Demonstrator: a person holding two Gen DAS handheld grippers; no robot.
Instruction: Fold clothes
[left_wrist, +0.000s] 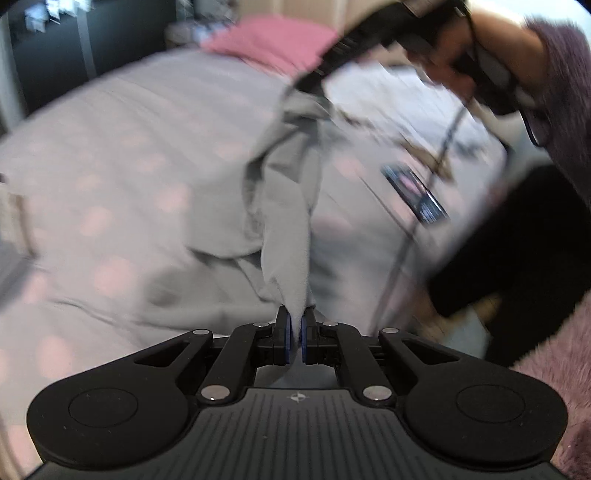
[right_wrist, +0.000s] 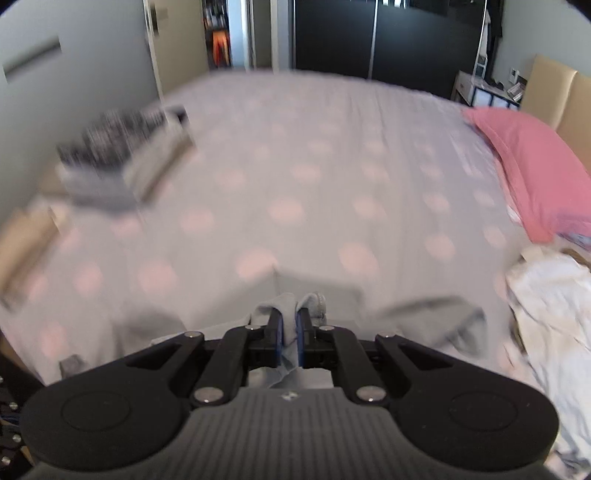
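Cloth (left_wrist: 284, 206), grey, was found stretched above the spotted bed (left_wrist: 110, 177), pinched at one edge by the left tongs (left_wrist: 295, 332) and at the other by the right tongs (right_wrist: 289, 332). A pink pillow (right_wrist: 532, 166) was noted at the bed's far side.

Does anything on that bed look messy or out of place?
Yes: a crumpled heap of white laundry sprawls at the bed's right edge, below the pink pillow. The grey garment merely hangs pinched between both grippers.
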